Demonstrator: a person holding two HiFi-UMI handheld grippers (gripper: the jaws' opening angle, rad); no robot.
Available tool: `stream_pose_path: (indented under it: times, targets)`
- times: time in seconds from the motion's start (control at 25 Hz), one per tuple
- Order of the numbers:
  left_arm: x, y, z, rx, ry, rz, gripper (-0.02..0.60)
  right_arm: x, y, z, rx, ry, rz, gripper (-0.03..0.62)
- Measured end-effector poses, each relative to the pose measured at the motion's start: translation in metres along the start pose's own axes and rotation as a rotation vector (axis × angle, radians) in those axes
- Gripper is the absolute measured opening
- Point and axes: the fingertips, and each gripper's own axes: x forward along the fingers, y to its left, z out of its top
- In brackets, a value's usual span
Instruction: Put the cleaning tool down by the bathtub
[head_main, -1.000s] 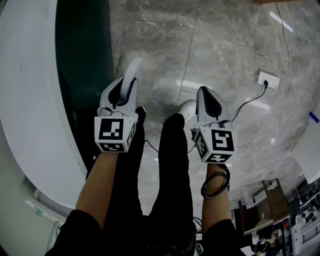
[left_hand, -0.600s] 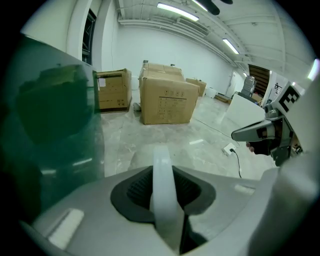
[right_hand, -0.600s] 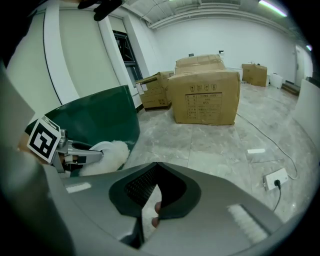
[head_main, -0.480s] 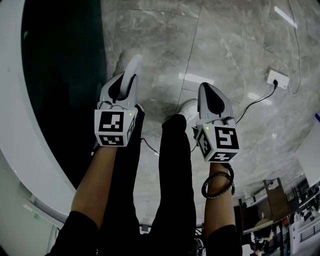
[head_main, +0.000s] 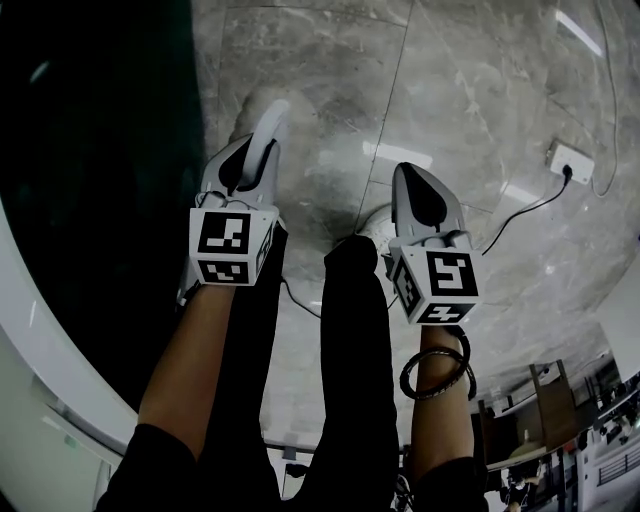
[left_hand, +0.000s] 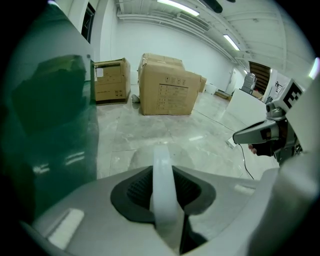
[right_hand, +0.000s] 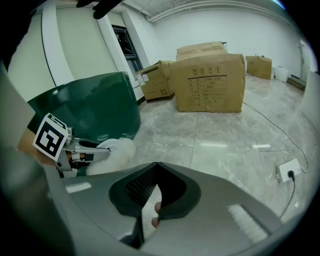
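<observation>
Head view: the left gripper pinches the tool by its white handle, over the floor just beside the tub (dark green wall). Right gripper pressed together, empty; socket beyond.

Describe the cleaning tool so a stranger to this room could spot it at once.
Start at the dark green bathtub on the left, then the grey marble floor beside it. Above that floor, the left hand-held gripper is shut on the cleaning tool: the only white curved handle with a fluffy head.
</observation>
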Motion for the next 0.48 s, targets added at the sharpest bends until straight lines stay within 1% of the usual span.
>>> stream_pose_path:
  times: [0.12, 0.48]
  targets:
    - [0.014, 0.002, -0.01, -0.01, -0.001, -0.001, 0.081, 0.014, -0.003, -0.009, -0.003, 0.006, 0.008, 0.025]
    - [0.053, 0.012, -0.053, -0.026, 0.044, 0.012, 0.081, 0.051, -0.016, -0.043, -0.003, 0.037, 0.03, 0.025]
